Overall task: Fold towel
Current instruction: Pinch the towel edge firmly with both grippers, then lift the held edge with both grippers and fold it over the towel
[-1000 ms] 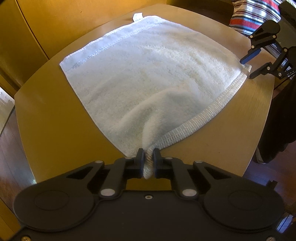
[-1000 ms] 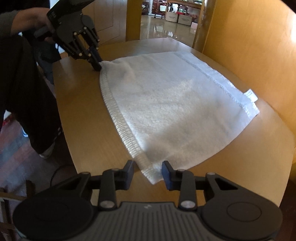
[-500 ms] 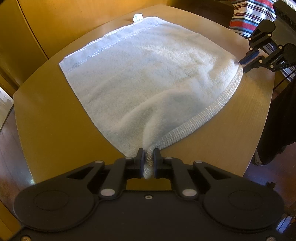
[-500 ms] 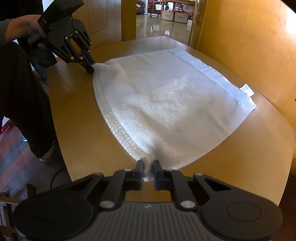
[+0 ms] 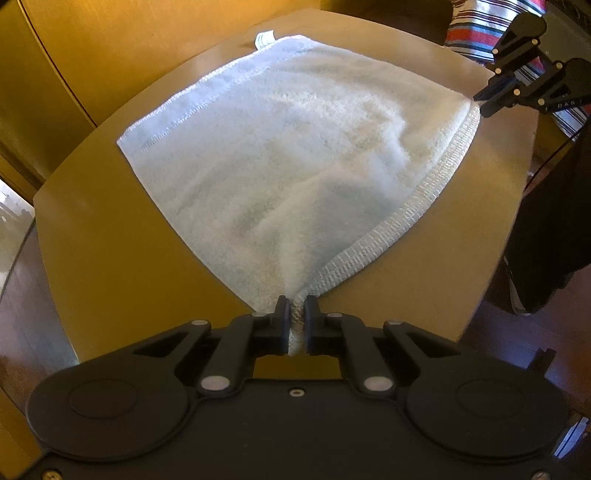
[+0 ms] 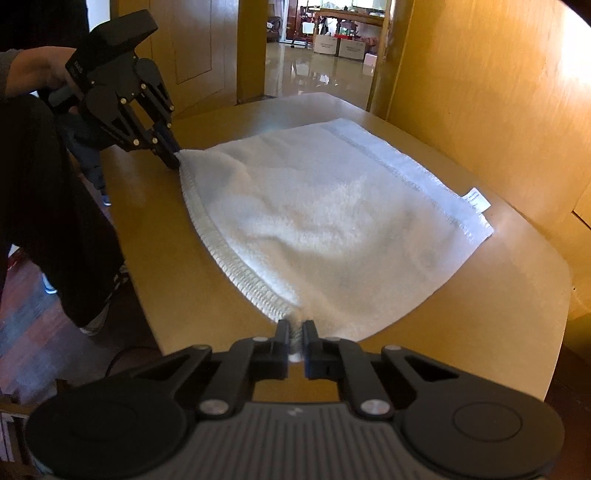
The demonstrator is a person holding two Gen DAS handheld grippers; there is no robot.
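Note:
A white terry towel (image 5: 295,147) (image 6: 332,214) lies spread on a tan wooden table (image 5: 110,240) (image 6: 155,236), with a small label at one far corner. My left gripper (image 5: 296,306) is shut on a near corner, which is pinched up into a ridge. In the right wrist view that same gripper (image 6: 173,157) holds the far left corner just off the table. My right gripper (image 6: 294,326) is shut on the other corner of the same ribbed hem, and appears in the left wrist view (image 5: 480,105) at the far right.
Yellow-brown wooden panels (image 6: 480,92) rise close behind the table. A person in dark clothes (image 6: 48,221) stands at the table's edge, hand on the left gripper. A striped cloth (image 5: 476,29) lies beyond the table. An open doorway (image 6: 325,48) leads to a shiny floor with boxes.
My right gripper has closed on the towel corner that lay between its open fingers. The hem between the two grippers has lifted slightly and the towel has bunched toward the middle.

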